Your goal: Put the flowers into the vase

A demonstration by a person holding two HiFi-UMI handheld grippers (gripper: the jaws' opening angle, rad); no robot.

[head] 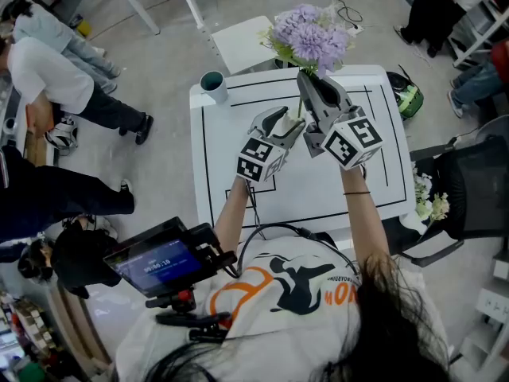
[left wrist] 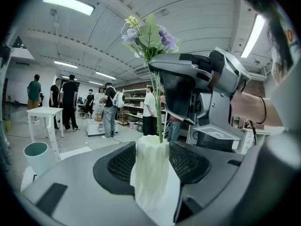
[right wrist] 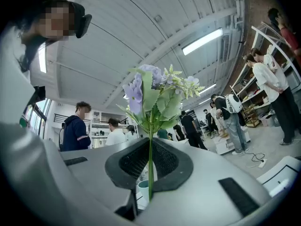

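We hold white vase (left wrist: 151, 173) in left gripper (head: 288, 127) fingers; right gripper (right wrist: 149, 173) fingers clench purple flowers (right wrist: 157, 95) by stem, stem end inside vase mouth.

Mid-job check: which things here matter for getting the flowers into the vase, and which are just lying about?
In the job: purple flowers, stem clamped in right tool; white vase, gripped in left tool.
Lying about: teal cup at the table corner; white flowers by the black chair.
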